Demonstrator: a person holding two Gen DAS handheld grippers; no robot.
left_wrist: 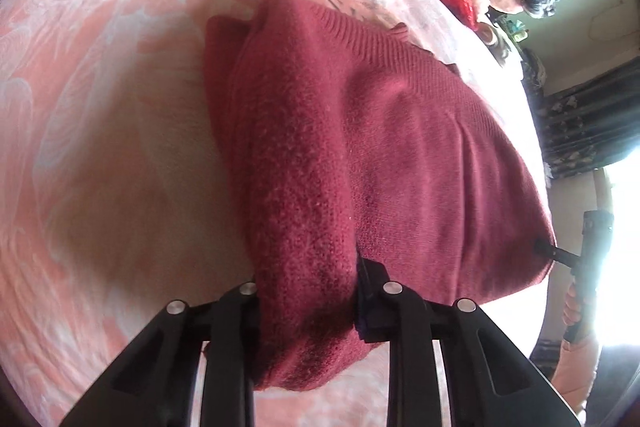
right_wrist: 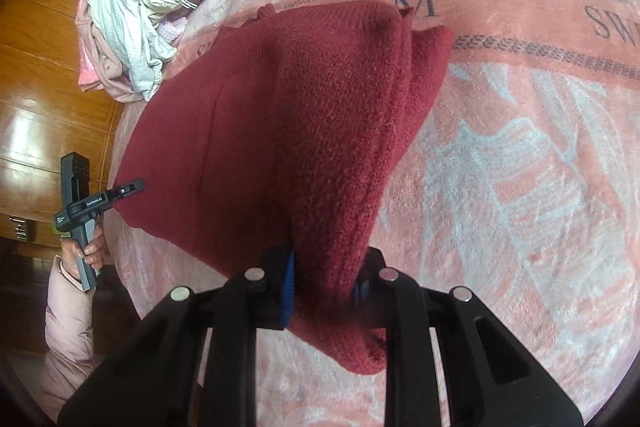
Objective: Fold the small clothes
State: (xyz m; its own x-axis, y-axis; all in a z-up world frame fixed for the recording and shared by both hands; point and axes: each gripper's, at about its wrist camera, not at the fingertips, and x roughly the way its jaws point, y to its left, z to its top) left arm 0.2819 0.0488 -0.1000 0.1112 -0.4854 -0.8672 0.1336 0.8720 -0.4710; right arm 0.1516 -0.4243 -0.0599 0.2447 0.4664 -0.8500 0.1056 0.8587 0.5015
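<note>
The left finger of the left gripper (left_wrist: 306, 291) is buried behind a thick roll of the dark red knitted sweater (left_wrist: 360, 131), so its pad cannot be seen; only the dark pad on the right finger shows, pressed into the knit. In the right wrist view much the same holds for the right gripper (right_wrist: 326, 279): a blue pad shows at the left of the fold, the other pad is mostly covered by cloth. The underside of the sweater and whatever edges are folded beneath are out of sight. Lettering on the pink patterned blanket (left_wrist: 100, 107) is partly covered by the garment and hard to read.

Both grippers are closed tight on the sweater, each pinching a bunched near corner with the jaws nearly together. The sweater runs away from each gripper across the blanket, its far ribbed edge resting on the bed, its near edge lifted between the two grips. From the right wrist view the left gripper bites the opposite corner, held by a hand (right_wrist: 86, 251) in a pale pink sleeve (right_wrist: 66, 339). A heap of white and pink clothes (right_wrist: 132, 39) lies well apart near the bed's edge
</note>
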